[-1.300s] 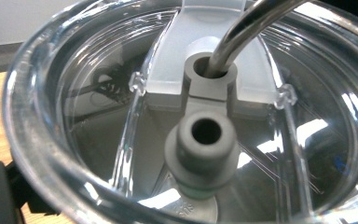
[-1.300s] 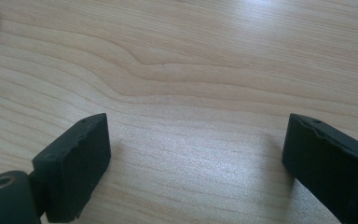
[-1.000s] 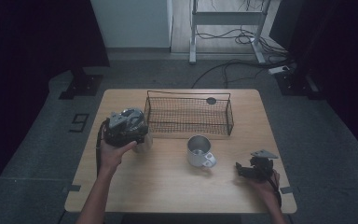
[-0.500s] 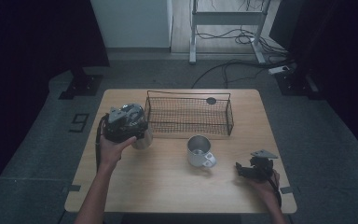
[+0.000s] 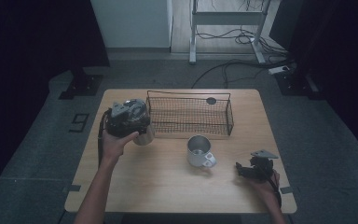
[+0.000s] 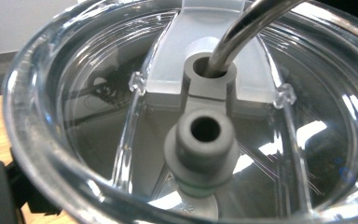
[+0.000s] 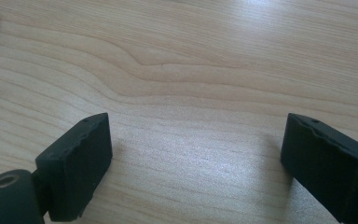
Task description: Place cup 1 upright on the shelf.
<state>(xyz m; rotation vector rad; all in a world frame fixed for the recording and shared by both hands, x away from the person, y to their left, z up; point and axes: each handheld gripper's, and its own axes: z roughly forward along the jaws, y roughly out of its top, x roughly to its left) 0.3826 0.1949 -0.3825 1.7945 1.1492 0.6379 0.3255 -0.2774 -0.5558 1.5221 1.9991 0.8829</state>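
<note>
- Cup (image 5: 144, 136) first: the shiny cup is in the left middle of the high view, right under your left gripper (image 5: 127, 116).
- Up close in the left gripper view, you look straight down at its clear lid (image 6: 98, 140). A metal straw (image 6: 242, 32) pokes out of a hole in it.
- The lid hides the pads, so I cannot tell if your left jaws squeeze the cup or just sit around it.
- The wire basket (image 5: 186, 93) is just beside the cup, to its right in the high view. Its long side runs left to right.
- My guess is that the cup goes into the basket next. If so, it has to go up over the near left end and then right.
- Your left hand is the near one for this. Your right gripper (image 5: 242, 169) is well apart, at the lower right of the table (image 5: 158, 186).
- Your right jaws have just been closing a little, but they stand apart with only bare wood between them.
- The mug (image 5: 199, 150) stands alone in the middle, in front of the basket.
</note>
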